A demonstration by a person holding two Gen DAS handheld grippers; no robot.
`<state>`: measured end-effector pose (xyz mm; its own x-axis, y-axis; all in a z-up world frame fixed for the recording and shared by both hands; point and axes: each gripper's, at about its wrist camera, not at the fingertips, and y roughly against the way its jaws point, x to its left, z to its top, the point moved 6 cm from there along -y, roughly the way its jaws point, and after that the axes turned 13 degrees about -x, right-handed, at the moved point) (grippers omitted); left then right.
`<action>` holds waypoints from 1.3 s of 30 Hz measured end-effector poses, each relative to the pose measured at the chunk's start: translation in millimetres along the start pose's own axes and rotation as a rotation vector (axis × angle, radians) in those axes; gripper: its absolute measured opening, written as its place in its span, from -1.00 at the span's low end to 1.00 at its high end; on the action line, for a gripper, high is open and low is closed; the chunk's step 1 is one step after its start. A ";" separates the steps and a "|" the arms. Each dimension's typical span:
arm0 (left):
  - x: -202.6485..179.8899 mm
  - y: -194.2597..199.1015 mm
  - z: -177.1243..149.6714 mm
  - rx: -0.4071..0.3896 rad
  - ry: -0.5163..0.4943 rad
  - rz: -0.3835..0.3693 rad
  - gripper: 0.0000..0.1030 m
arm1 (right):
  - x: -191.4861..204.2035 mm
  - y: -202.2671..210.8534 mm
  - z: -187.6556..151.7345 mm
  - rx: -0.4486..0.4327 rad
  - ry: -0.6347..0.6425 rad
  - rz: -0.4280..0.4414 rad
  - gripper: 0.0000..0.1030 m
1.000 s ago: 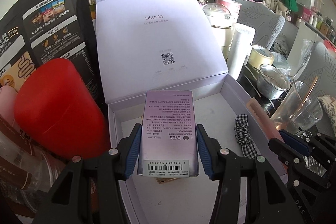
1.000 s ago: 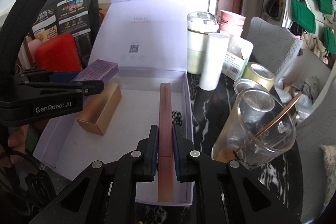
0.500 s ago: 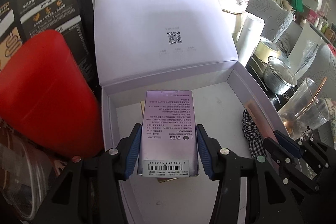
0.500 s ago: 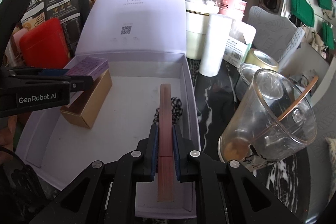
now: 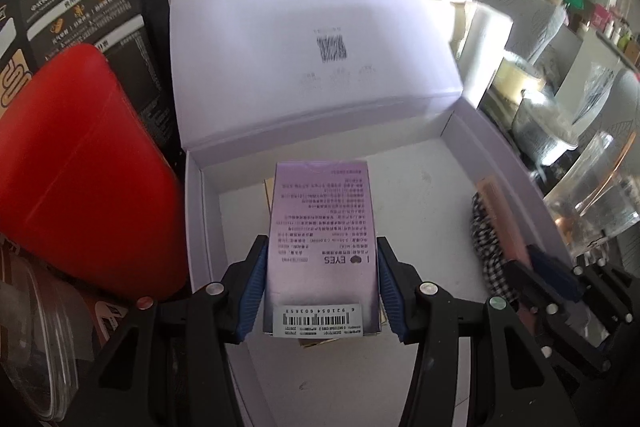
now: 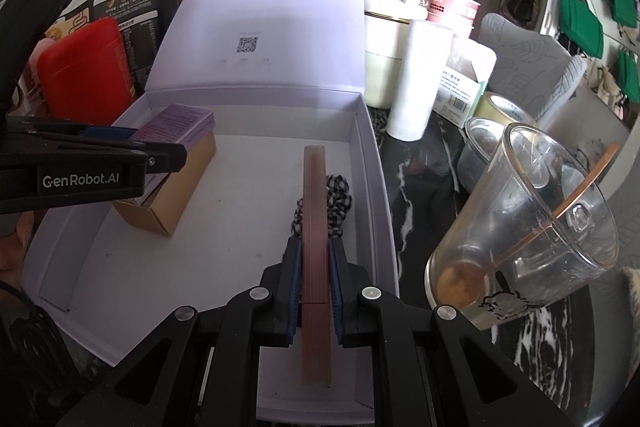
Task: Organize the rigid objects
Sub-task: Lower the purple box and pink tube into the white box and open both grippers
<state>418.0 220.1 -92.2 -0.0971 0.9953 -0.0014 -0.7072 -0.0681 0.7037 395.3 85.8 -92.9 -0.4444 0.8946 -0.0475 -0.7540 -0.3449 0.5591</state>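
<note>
Left gripper (image 5: 322, 283) pinches the purple carton (image 5: 322, 247) by its long sides, holding it over the gold box (image 6: 172, 187) at the left side of the open white gift box (image 6: 372, 163) (contact between carton and gold box unclear). Right gripper (image 6: 314, 267) is clamped on a slim reddish-brown stick box (image 6: 316, 227), beside a checkered fabric piece (image 6: 340, 195) near the right wall. Glass cup (image 6: 532, 219) stands outside.

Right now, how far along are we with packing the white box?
Done: the gold carton and checkered cloth already lie in the open white box. In hand: the left gripper clamps the purple carton just above the gold one; the right gripper is shut on the slim brown case by the cloth. Left: set both down, release.
</note>
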 end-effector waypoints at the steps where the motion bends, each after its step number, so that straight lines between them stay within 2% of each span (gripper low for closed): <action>1: -1.3 -3.4 -0.8 0.011 0.005 0.000 -0.01 | -0.6 0.0 0.3 0.002 -0.004 0.004 -0.74; 4: -1.1 -8.9 -5.2 0.037 0.018 0.005 -0.01 | -1.7 -0.3 0.4 0.005 -0.016 0.011 -0.73; 12: -2.2 -1.1 0.5 0.001 -0.008 0.014 -0.01 | -2.3 1.8 2.2 -0.003 -0.007 0.007 -0.66; 15: -0.9 -0.4 1.3 0.006 -0.004 0.020 -0.01 | -3.5 5.2 4.4 -0.007 -0.019 0.014 -0.58; 23: 0.3 4.4 2.6 0.025 -0.007 0.057 -0.01 | -2.6 9.6 7.9 -0.020 -0.023 0.021 -0.58; 35: 5.7 21.0 12.7 -0.030 -0.023 0.115 -0.01 | -4.2 23.5 22.5 -0.067 -0.035 0.000 -0.58; 39: 5.7 30.3 17.0 -0.048 -0.019 0.106 0.00 | -3.8 32.0 28.5 -0.082 -0.038 -0.006 -0.58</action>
<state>407.9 224.8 -58.8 -0.1602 0.9835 0.0845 -0.7264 -0.1755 0.6645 386.6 79.4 -51.3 -0.4221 0.9064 -0.0185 -0.7945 -0.3600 0.4891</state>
